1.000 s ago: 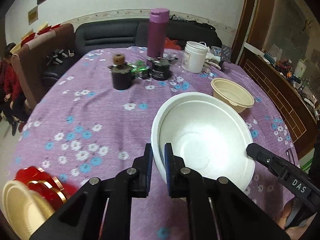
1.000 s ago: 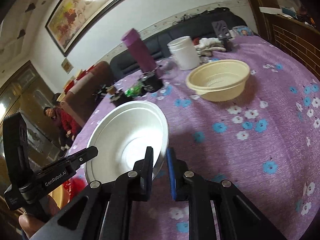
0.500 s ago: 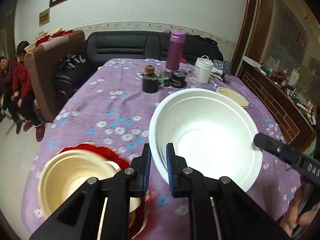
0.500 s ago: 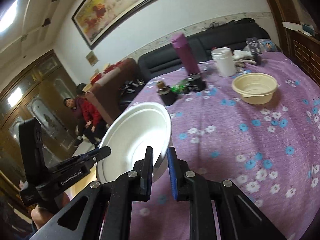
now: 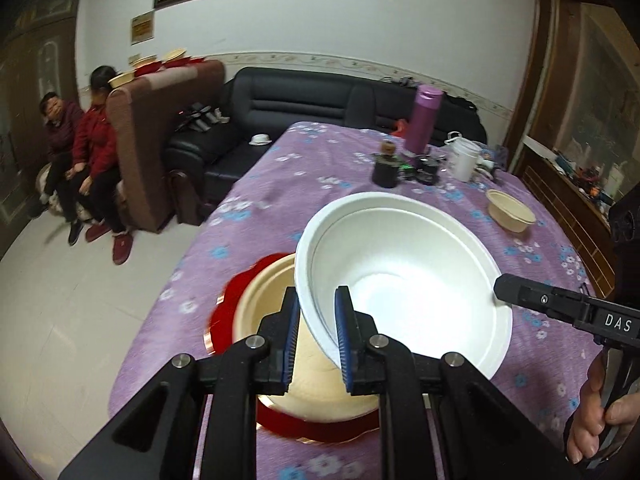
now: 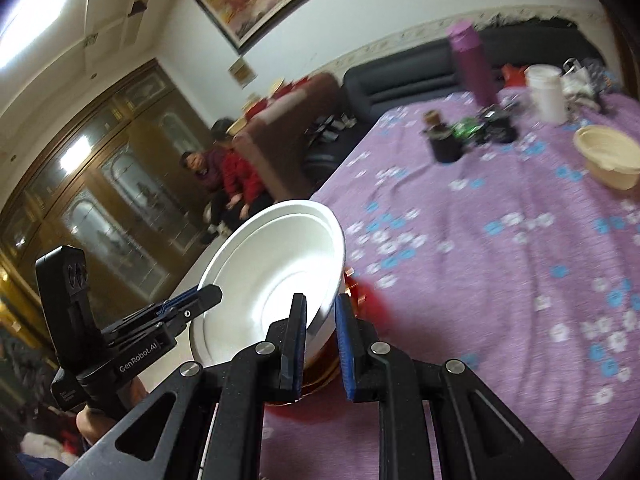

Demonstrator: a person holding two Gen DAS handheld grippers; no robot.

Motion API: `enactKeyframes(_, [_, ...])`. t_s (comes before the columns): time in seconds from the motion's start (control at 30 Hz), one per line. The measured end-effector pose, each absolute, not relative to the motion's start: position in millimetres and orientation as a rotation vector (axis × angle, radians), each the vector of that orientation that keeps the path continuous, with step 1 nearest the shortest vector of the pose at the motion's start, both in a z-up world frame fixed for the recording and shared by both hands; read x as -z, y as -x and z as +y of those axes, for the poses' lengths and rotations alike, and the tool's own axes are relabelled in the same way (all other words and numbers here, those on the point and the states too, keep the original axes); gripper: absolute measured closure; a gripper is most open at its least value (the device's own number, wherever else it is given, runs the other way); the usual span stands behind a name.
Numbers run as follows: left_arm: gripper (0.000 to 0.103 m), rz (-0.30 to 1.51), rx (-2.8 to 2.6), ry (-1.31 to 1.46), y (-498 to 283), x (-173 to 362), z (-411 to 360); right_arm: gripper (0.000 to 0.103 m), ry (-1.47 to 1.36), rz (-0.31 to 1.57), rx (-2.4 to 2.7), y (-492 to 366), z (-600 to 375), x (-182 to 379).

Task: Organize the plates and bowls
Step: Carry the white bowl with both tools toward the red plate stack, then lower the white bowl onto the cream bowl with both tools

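A large white bowl (image 5: 404, 280) hangs tilted above the purple flowered table (image 5: 280, 184), held at both sides. My left gripper (image 5: 318, 308) is shut on its near left rim. My right gripper (image 6: 322, 312) is shut on the opposite rim; its fingertips (image 5: 504, 286) show at the bowl's right edge in the left wrist view. Below the bowl, at the table's near left corner, a cream bowl (image 5: 272, 304) sits on a red plate (image 5: 228, 312). A smaller cream bowl (image 5: 510, 210) stands alone at the far right of the table. In the right wrist view the white bowl (image 6: 272, 272) hides most of the red plate (image 6: 368, 292).
A purple flask (image 5: 422, 120), a white jar (image 5: 464, 158) and a dark jar (image 5: 386, 168) stand at the table's far end. A black sofa (image 5: 304, 100) lies behind. Two people sit at the left (image 5: 80, 152). The table edge and floor are close on the left.
Both grippers have carried the white bowl back and left across the table, a little higher. It now hangs over the cream bowl on the red plate, which came into view.
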State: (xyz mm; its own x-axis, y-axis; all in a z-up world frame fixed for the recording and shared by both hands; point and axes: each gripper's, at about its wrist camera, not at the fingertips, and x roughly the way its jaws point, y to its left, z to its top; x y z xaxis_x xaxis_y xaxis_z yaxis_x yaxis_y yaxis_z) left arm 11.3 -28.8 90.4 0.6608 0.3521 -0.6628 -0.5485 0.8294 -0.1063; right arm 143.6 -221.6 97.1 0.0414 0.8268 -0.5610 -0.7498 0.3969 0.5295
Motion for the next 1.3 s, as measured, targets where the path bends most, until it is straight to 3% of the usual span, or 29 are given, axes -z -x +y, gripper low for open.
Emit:
enactKeyframes(0.53, [0.086,0.716,-0.559,0.397,16,-57,4,0.085,-0.018,1.044,-1.243,-125,-169,-60])
enactKeyframes(1.3, [0.086,0.738,-0.562,0.410,11,-47,7,0.085,-0.002,1.061,-1.223,-124,-165,-52])
